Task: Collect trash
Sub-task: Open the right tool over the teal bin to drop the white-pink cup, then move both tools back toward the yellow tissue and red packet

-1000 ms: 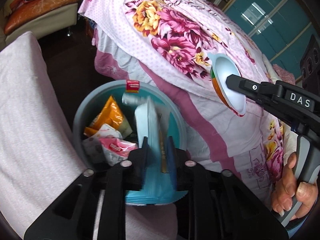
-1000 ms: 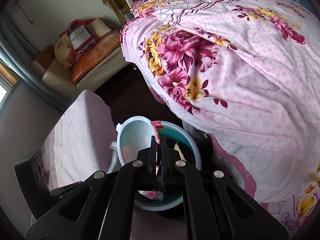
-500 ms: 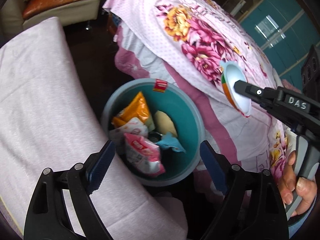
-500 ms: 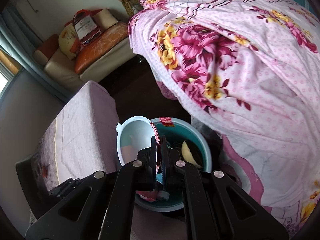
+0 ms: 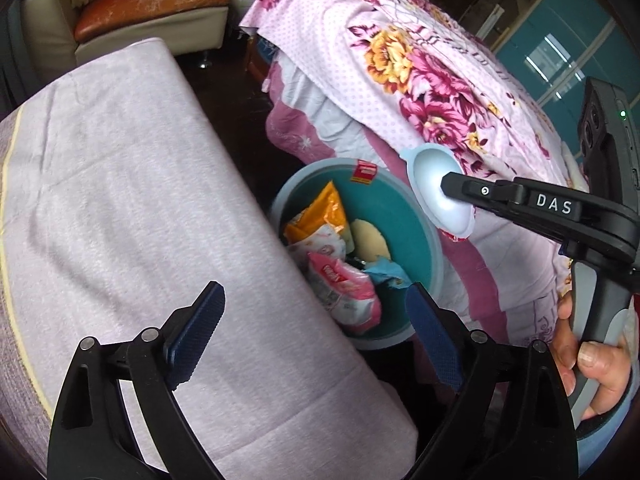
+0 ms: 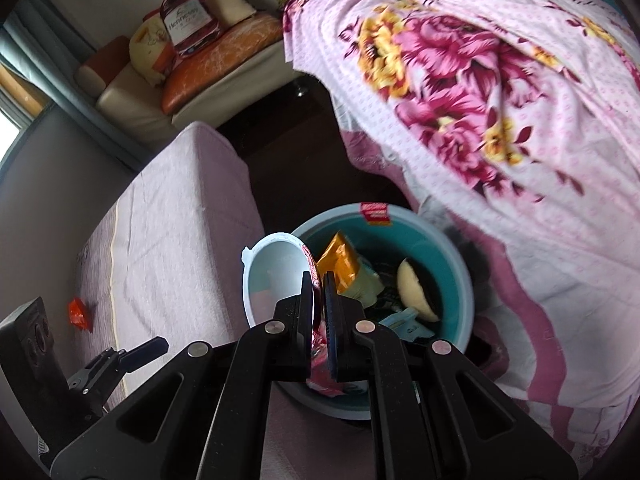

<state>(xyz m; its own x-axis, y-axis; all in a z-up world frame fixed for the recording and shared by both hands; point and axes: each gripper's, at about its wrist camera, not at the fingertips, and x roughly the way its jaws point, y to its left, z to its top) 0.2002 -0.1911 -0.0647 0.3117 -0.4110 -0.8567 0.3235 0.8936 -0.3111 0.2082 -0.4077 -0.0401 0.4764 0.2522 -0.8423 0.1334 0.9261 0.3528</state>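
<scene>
Left gripper (image 5: 312, 336) fingers just spread wide, empty; blue packet (image 5: 386, 274) now dropped inside round teal plastic bin (image 5: 434, 256). Right gripper (image 6: 319, 300) clamped on white plastic cup (image 6: 272, 276), next for binning.

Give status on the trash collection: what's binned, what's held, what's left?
Done: orange snack bag, pink wrapper and blue packet lie in the round teal bin. The left tool has just opened and is empty. In hand: right tool pinches a white plastic cup over the bin. Left: small orange wrapper on the pale cover.
</scene>
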